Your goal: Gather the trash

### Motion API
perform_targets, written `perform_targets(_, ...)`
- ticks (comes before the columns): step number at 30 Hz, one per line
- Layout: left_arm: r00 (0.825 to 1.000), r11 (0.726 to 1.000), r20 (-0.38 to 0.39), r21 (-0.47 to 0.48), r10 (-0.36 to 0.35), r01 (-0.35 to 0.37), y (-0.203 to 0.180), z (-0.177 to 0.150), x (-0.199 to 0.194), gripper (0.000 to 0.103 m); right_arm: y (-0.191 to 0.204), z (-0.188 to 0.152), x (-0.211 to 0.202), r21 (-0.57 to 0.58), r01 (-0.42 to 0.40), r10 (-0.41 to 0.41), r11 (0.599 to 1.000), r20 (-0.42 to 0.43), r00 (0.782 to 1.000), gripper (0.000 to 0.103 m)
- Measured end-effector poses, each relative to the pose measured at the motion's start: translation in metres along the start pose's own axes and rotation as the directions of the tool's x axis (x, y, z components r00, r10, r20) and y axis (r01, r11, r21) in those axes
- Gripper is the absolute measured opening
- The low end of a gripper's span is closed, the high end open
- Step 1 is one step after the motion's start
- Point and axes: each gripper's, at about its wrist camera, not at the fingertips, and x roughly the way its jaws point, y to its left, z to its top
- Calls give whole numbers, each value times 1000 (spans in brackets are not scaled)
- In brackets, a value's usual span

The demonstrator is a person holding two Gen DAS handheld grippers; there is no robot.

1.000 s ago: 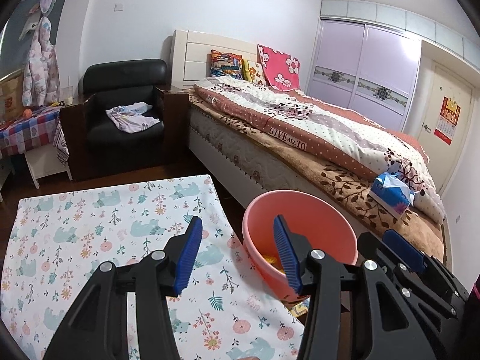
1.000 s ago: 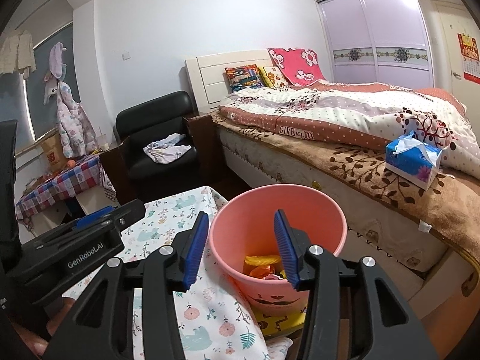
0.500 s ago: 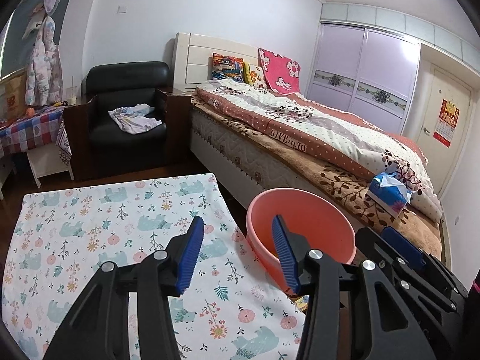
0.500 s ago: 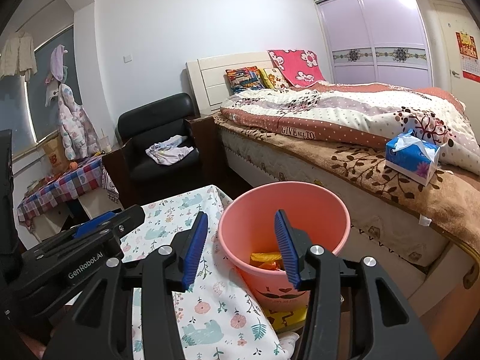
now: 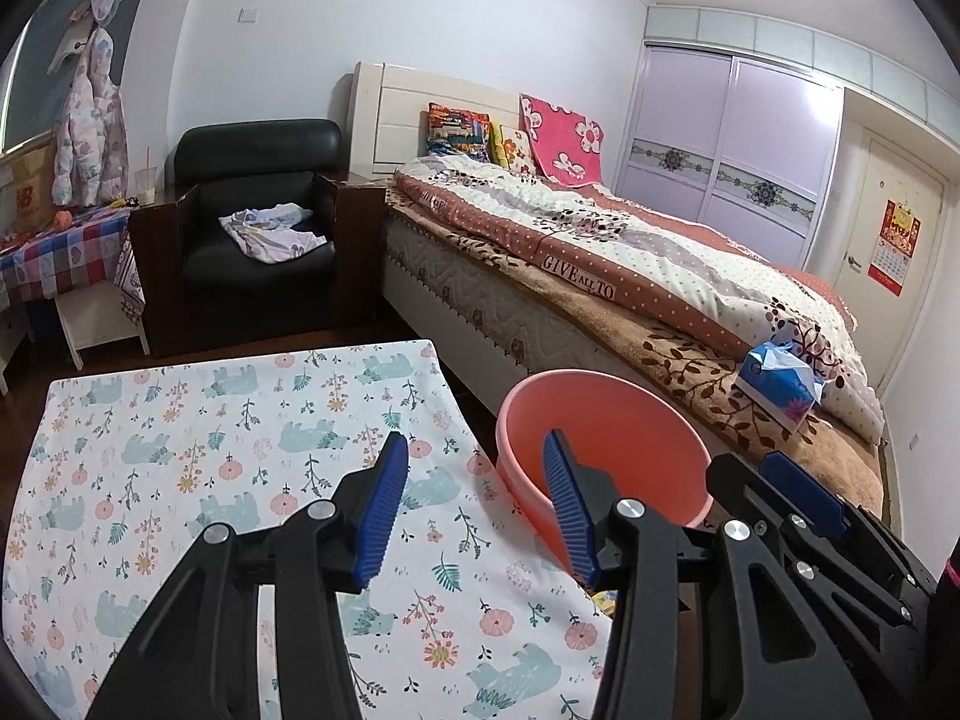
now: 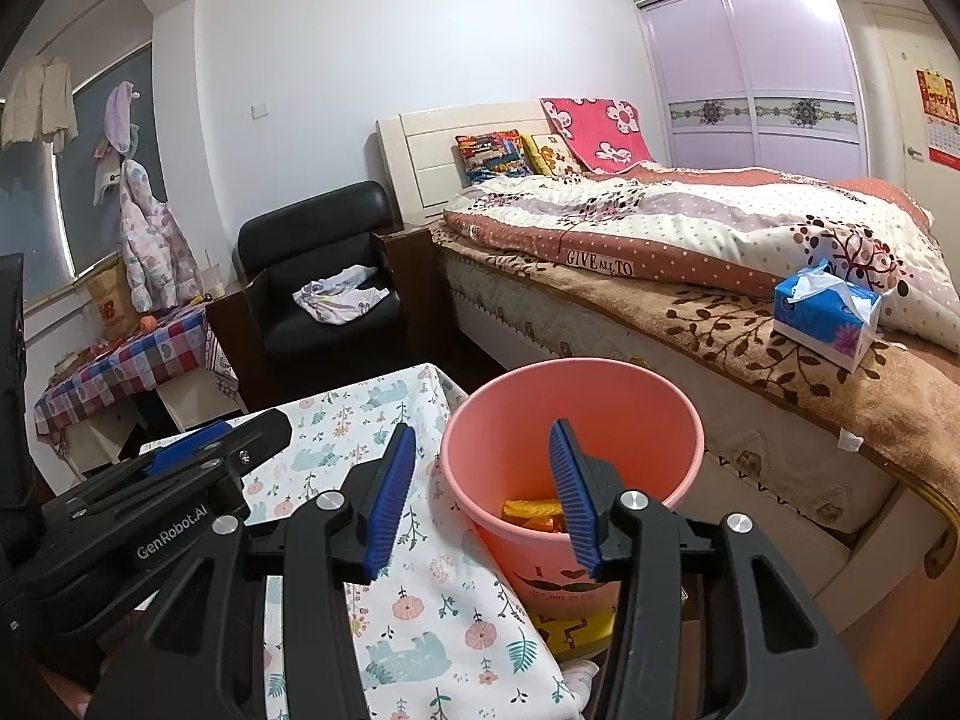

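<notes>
A pink bucket (image 5: 600, 414) (image 6: 570, 414) stands on the floor between the bed and a table with a floral cloth (image 5: 210, 438) (image 6: 432, 600). Orange and yellow wrappers (image 6: 531, 513) lie at its bottom. My left gripper (image 5: 474, 480) hangs open above the cloth's right edge, nothing between its blue pads. My right gripper (image 6: 483, 468) is open over the bucket's near rim, also holding nothing. Each gripper's black body shows at the edge of the other's view: the right gripper (image 5: 798, 516), the left gripper (image 6: 198, 462).
A bed (image 5: 630, 276) with a quilt runs along the right, a blue tissue pack (image 5: 777, 384) (image 6: 825, 315) on its edge. A black armchair (image 5: 258, 228) with a cloth on it stands behind the table. A small checked table (image 5: 54, 246) is at far left. A yellow item (image 6: 570, 624) lies by the bucket's base.
Both views have tilted up and drawn back slightly, so the bucket sits a bit lower in frame. Both grippers stay open and hold nothing.
</notes>
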Motion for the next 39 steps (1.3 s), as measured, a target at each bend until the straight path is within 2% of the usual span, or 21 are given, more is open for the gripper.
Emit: perform_targets(39, 999, 1000, -35, 10, -11, 11, -4, -6, 9, 47, -6, -3, 8, 3, 18, -18, 1000, -22, 1000, 47)
